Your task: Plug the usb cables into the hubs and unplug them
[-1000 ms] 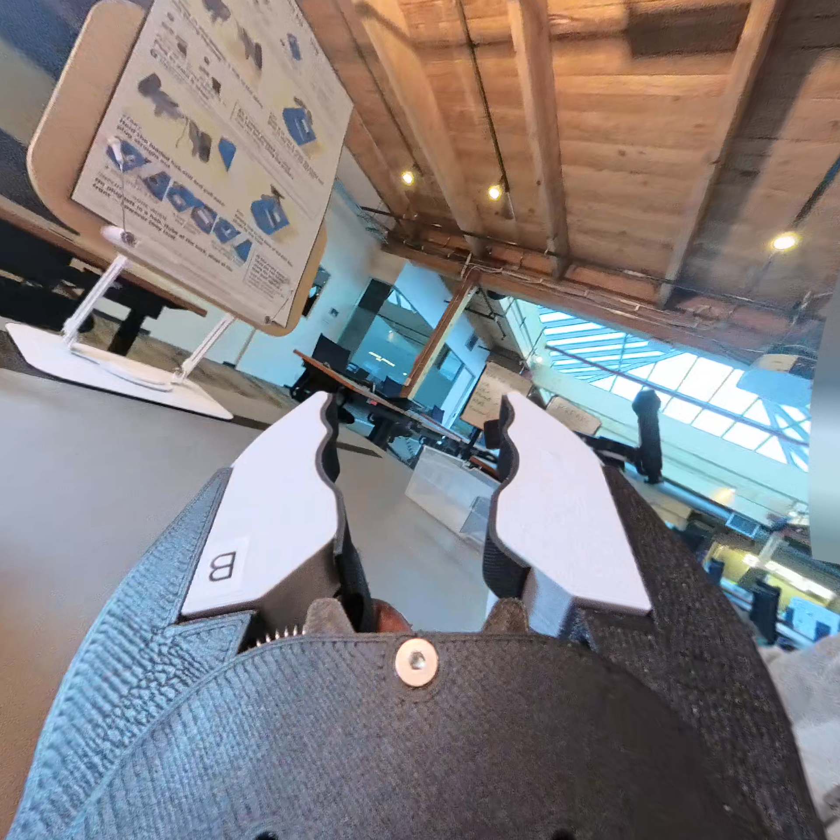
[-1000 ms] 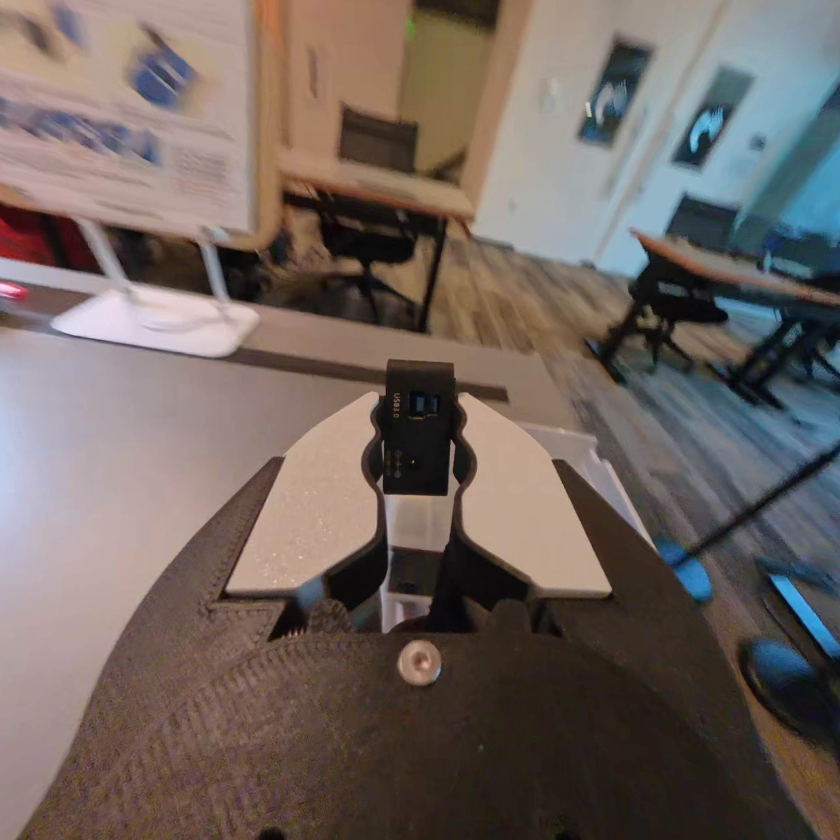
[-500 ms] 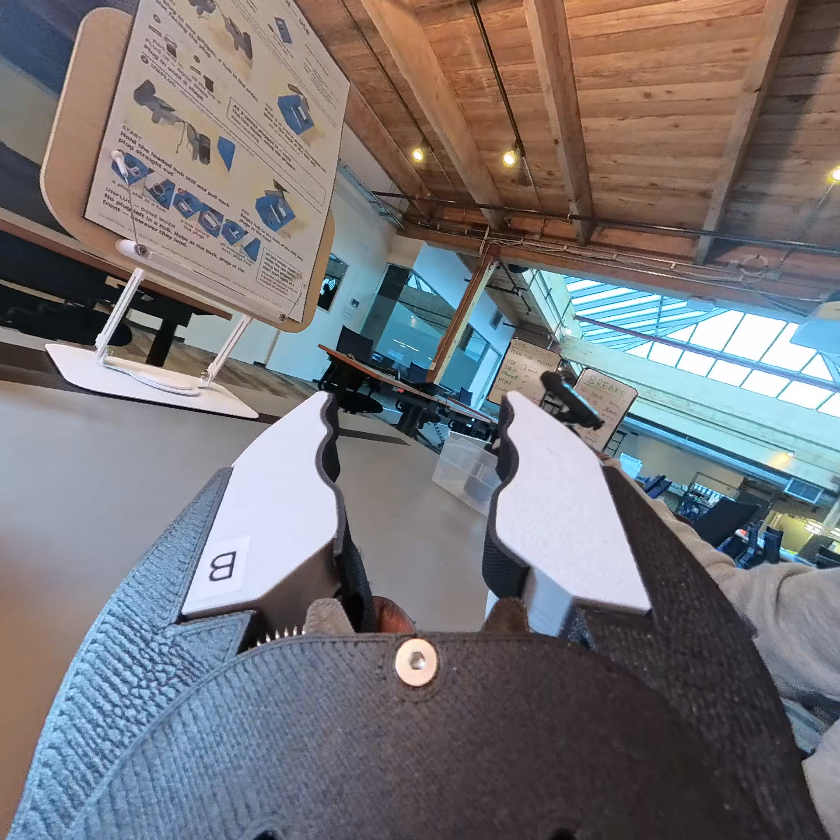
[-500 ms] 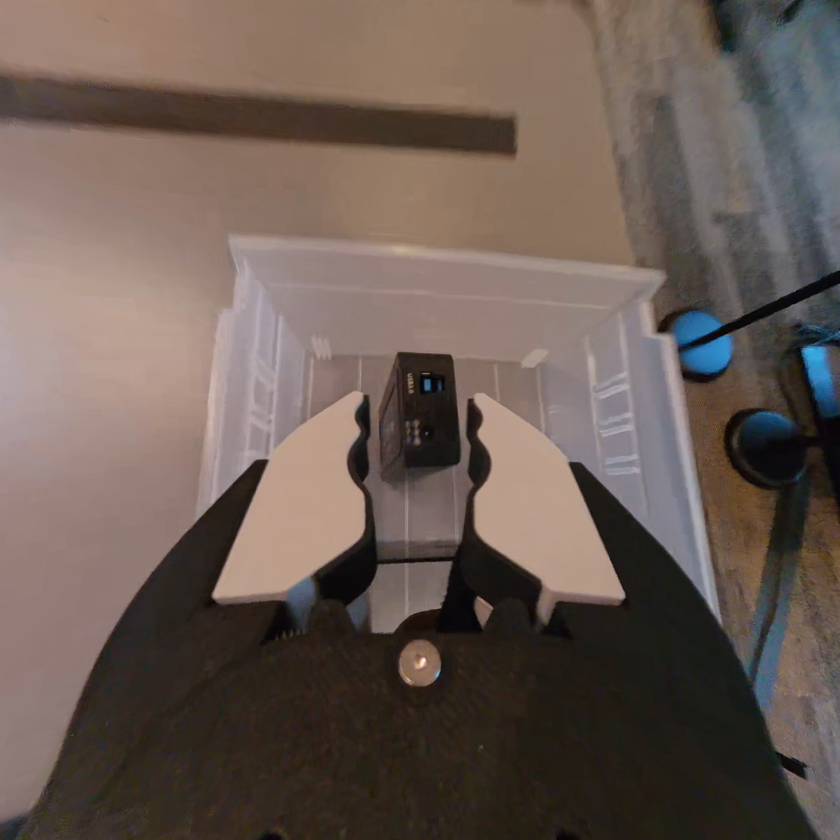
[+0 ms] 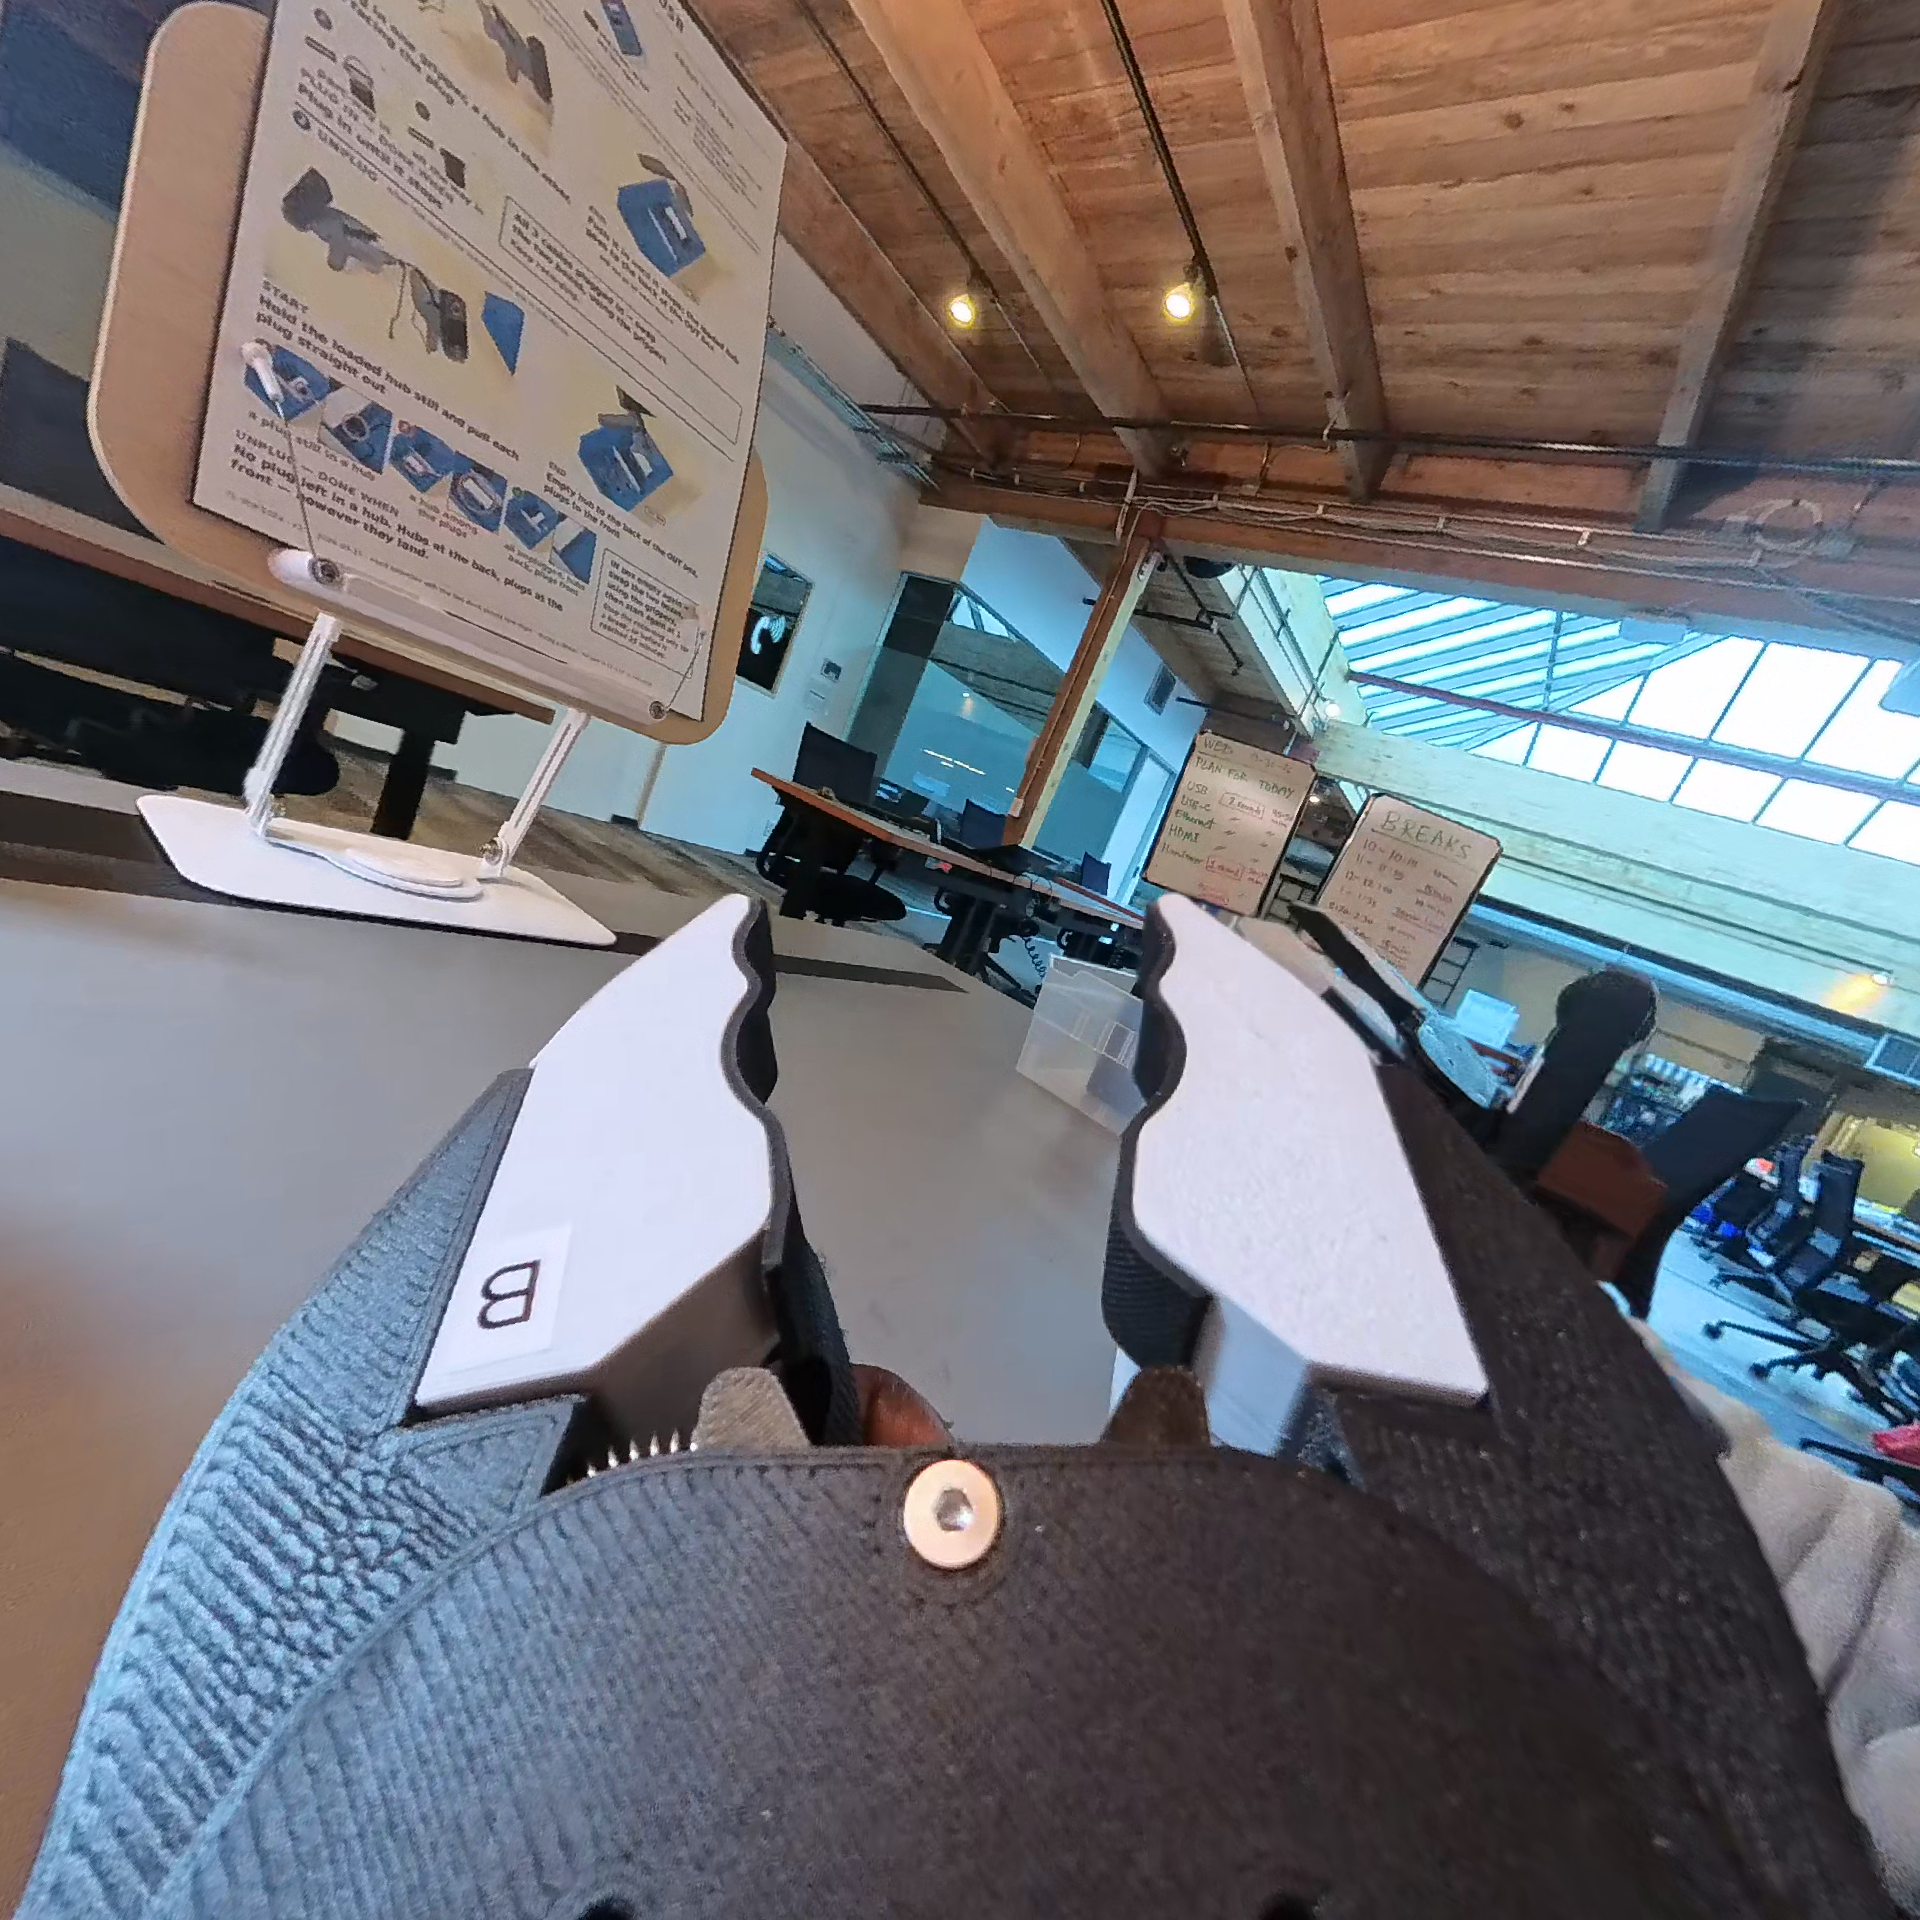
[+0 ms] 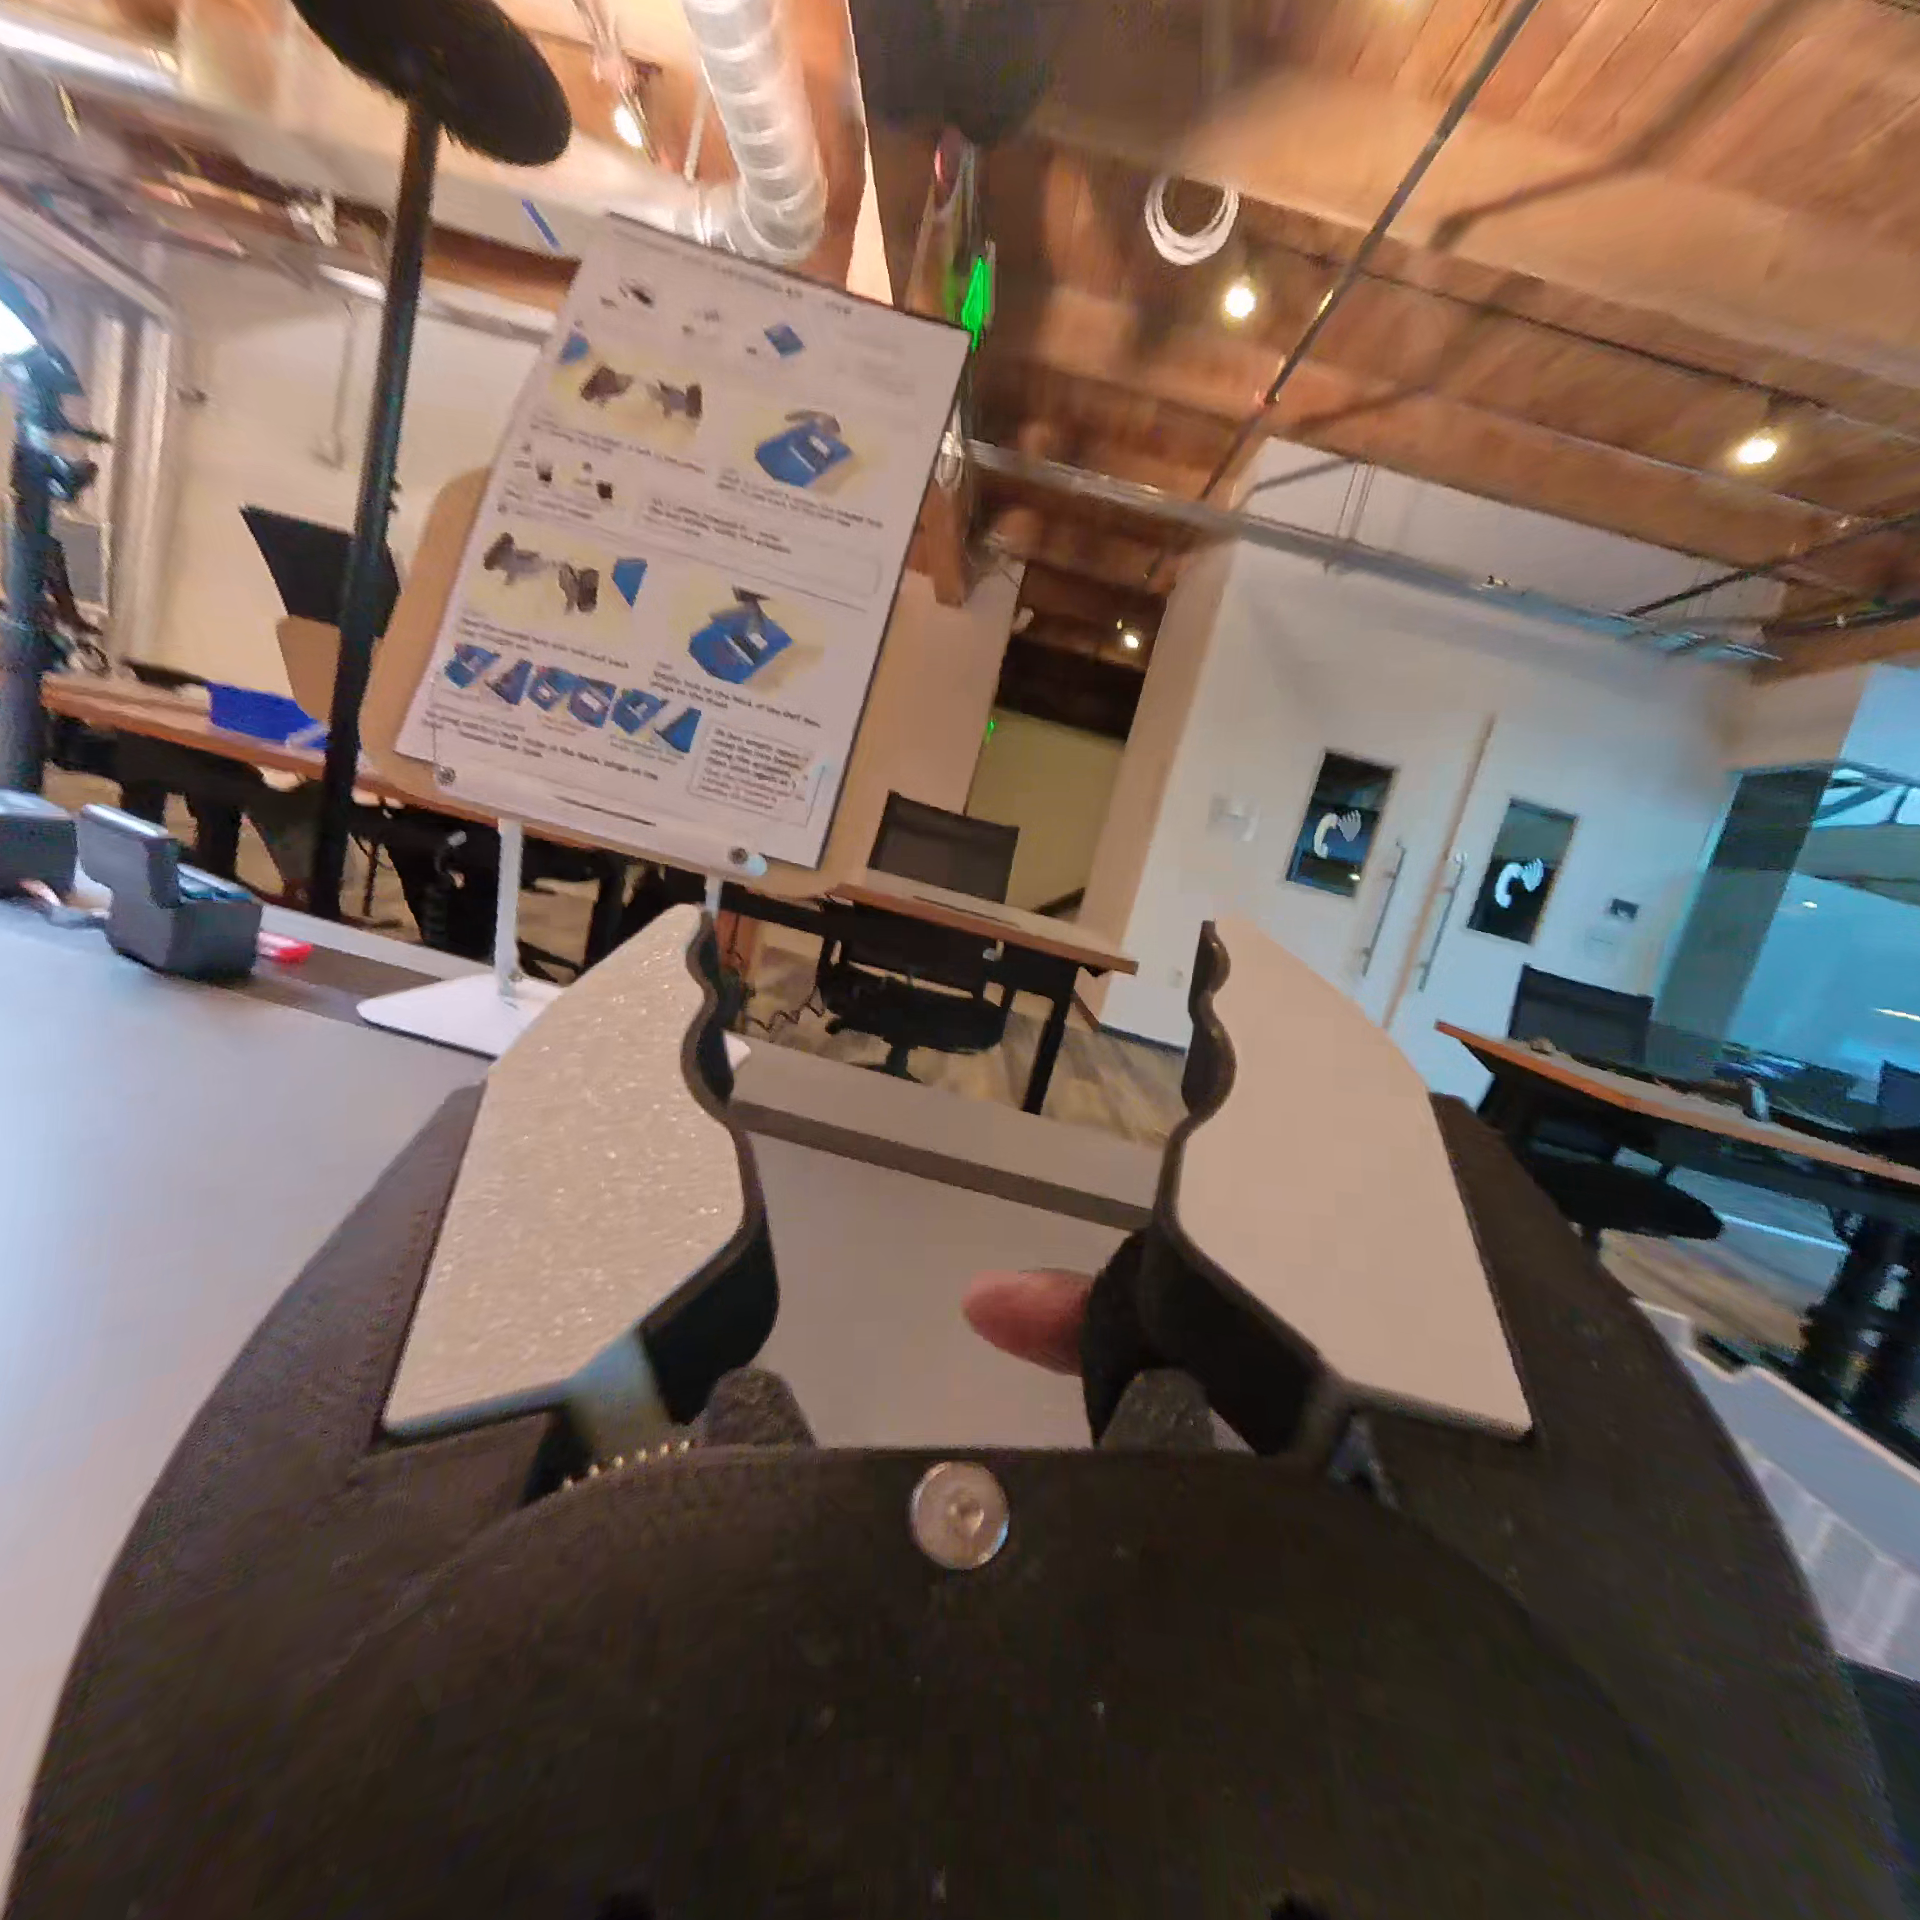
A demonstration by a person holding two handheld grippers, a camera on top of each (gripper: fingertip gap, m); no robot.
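Observation:
My left gripper (image 5: 956, 925) is open and empty, held low over the grey table (image 5: 260, 1122) and looking along it. A clear plastic bin (image 5: 1081, 1049) stands on the table just ahead of it, partly hidden by the right finger. My right gripper (image 6: 951, 935) is wide open and empty, tilted up over the table (image 6: 187, 1164) toward an instruction sheet. A white edge of the bin (image 6: 1766, 1455) shows at the lower right of the right wrist view. No hub or USB cable shows in either view. A person's fingertip (image 6: 1029, 1320) shows between the right fingers' bases.
An instruction board on a white stand (image 5: 457, 343) stands at the back of the table and also shows in the right wrist view (image 6: 686, 561). Grey devices (image 6: 166, 904) sit at the far left. A grey sleeve (image 5: 1808, 1558) is at the right. Desks and chairs lie beyond.
My right gripper held a black hub, tipped down and let it go into the clear bin, then opened wide and swung up to face the room. My left gripper stayed open and barely moved.

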